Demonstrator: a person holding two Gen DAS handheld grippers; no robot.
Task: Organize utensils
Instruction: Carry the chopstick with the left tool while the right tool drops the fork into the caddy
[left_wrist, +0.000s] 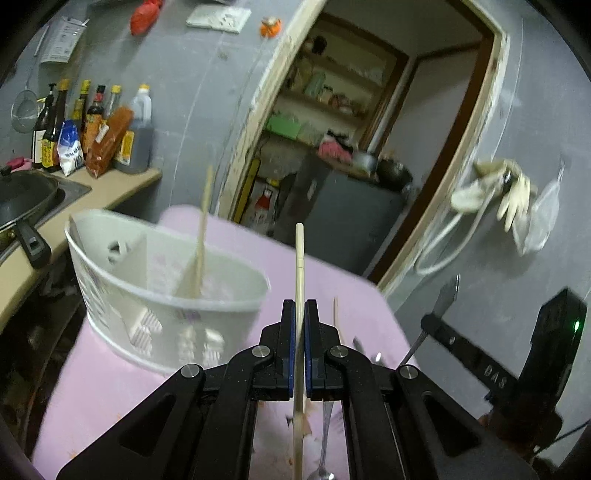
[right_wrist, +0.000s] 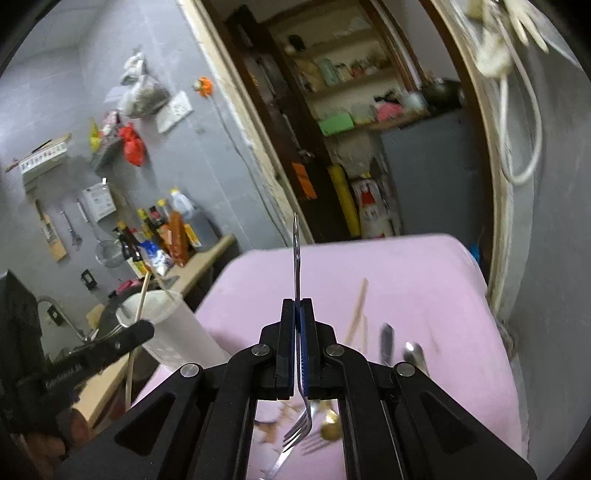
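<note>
Pink-covered table: white caddy at ten o'clock, one chopstick inside. Left gripper clamps a chopstick; right gripper clamps a fork. Several utensils remain loose; sorting looks barely begun.

One white caddy, one fork, two grippers

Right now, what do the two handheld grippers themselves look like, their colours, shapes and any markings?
Both match: the left gripper and right gripper are matte black, with two flat upright fingers lined with blue pads, angled link arms with cut-out holes, and round silver pivot pins. Seen from the left camera, the right gripper has raised lettering on its arm and a green light.
</note>
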